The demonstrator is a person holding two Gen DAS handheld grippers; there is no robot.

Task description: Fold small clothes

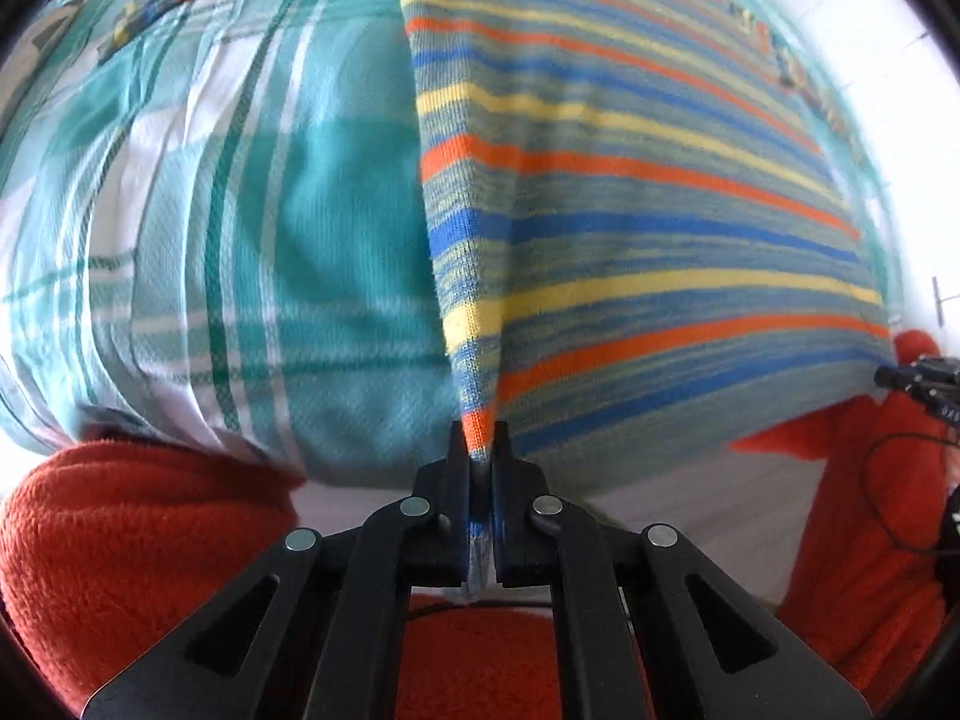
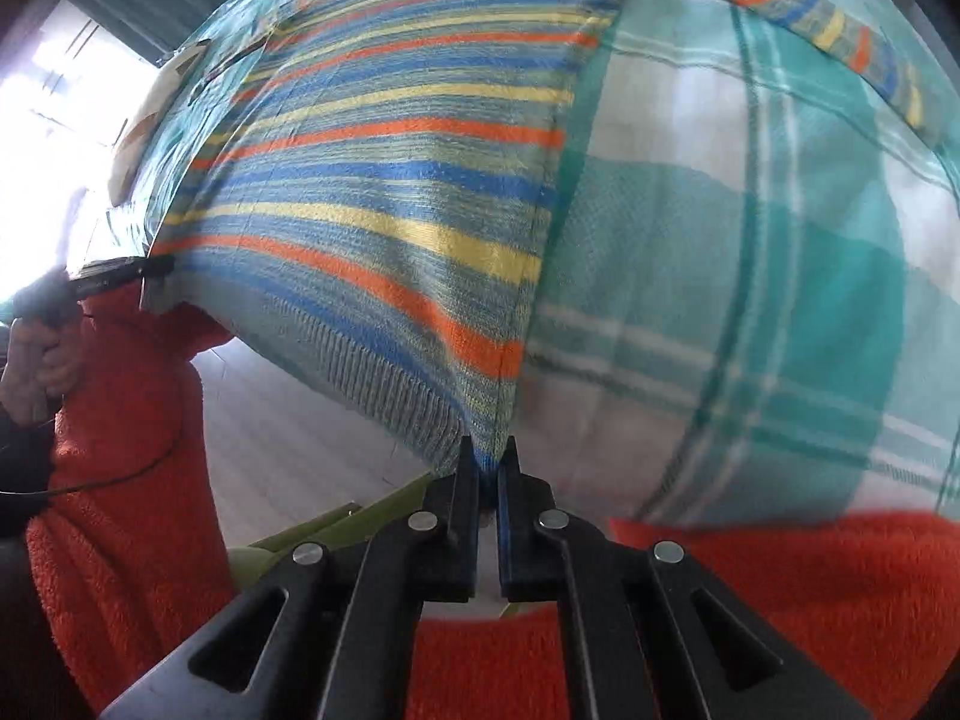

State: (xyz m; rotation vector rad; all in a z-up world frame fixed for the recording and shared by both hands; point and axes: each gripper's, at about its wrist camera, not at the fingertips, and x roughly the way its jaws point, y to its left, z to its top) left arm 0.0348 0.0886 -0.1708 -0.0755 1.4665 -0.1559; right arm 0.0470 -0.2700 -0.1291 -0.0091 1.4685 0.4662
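Observation:
A small striped knit sweater (image 1: 630,192) with blue, yellow and orange bands lies stretched over a teal and white plaid cloth (image 1: 252,228). My left gripper (image 1: 479,450) is shut on the sweater's lower left corner and lifts it off the cloth. In the right wrist view the sweater (image 2: 384,204) fills the upper left, and my right gripper (image 2: 487,461) is shut on its lower right corner by the ribbed hem. The left gripper also shows in the right wrist view (image 2: 120,273), at the sweater's other corner. A sleeve (image 2: 840,30) trails at the top right.
The person's orange fleece sleeves (image 1: 132,540) and body (image 2: 780,588) frame the bottom of both views. The plaid cloth (image 2: 750,300) covers the surface. A pale floor (image 2: 288,438) and a green object (image 2: 336,522) lie below the edge. Bright window light sits at the left (image 2: 54,96).

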